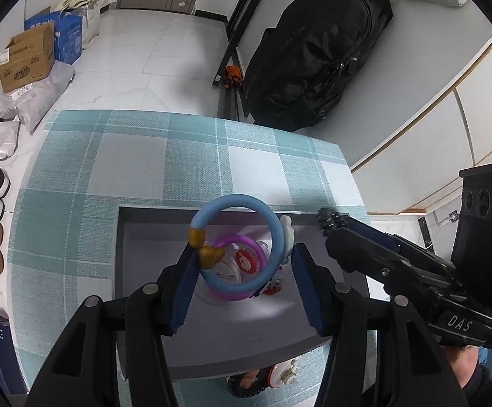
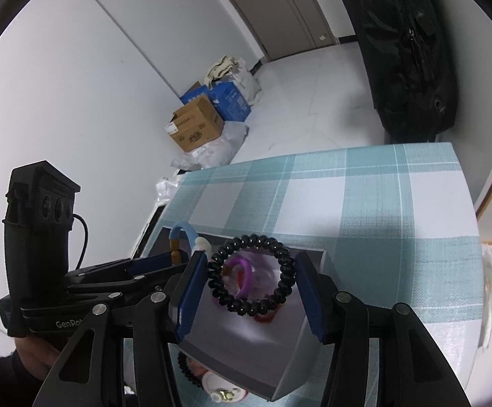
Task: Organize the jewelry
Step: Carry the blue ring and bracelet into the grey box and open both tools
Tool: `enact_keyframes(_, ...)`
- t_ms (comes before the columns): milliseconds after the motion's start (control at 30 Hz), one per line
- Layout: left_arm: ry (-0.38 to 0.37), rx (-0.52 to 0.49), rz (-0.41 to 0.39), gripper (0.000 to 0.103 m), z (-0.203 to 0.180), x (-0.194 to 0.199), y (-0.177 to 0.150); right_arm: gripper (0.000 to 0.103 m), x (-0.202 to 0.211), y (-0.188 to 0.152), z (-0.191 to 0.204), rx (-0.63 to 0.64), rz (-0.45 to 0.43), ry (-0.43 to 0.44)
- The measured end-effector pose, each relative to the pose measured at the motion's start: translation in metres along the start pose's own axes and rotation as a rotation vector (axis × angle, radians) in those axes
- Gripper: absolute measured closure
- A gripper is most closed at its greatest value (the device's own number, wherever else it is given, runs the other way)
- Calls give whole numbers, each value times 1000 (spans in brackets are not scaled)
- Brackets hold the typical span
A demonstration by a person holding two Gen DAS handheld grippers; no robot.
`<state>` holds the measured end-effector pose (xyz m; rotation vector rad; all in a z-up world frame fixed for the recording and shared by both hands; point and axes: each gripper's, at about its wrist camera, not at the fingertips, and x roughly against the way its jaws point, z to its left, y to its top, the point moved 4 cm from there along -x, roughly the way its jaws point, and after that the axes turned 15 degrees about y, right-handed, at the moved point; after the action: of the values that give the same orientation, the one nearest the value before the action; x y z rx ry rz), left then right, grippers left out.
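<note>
Both grippers hang over the grey tray (image 1: 151,356) w/ a ring each. Left gripper (image 1: 242,281) is clamped across the blue bangle (image 1: 239,240), smooth tube w/ gold caps, held upright prob. so it drops in clean. Right gripper (image 2: 251,281) is closed on the black bead bracelet (image 2: 251,274), knobbly and glossy. Purple bangle (image 1: 242,268) already lies inside; more pieces wait beside the tray on the woven checked cloth (image 1: 127,166).

Black bead bracelet (image 2: 252,275) — between jaws

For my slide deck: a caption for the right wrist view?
Right gripper holds a black bead bracelet over the grey box on a checked tablecloth.
</note>
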<state>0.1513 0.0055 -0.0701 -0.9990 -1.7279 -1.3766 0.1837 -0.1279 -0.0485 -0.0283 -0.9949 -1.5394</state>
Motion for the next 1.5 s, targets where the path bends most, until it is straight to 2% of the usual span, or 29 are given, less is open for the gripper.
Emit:
enact_keyframes(167,-8,10,-3,53,0,0,3,50,2,1,0,5,-13,-11)
enact_keyframes(333,-51,25,9,53,1,0,4,43,9,3,1,2,-33,-12)
enact_keyframes(367,-58,23,3,48,1,2,4,41,10,3,2,2,-39,-9)
enact_keyframes(400,-61,17,-3,37,0,5,4,36,12,4,2,3,-45,-7)
enact_keyframes(500,-55,7,-42,29,-3,13,5,33,19,6,3,7,-70,-11)
enact_keyframes(667,-50,8,-47,29,-3,16,3,28,29,7,4,12,-95,-28)
enact_keyframes(967,13,-20,-120,28,-4,34,-5,21,42,1,16,46,-116,-52)
enact_keyframes(1333,63,-25,-186,28,2,50,-21,11,48,-16,32,115,-110,-70)
enact_keyframes(1500,87,-26,-215,28,7,59,-30,9,48,-27,37,133,-96,-84)
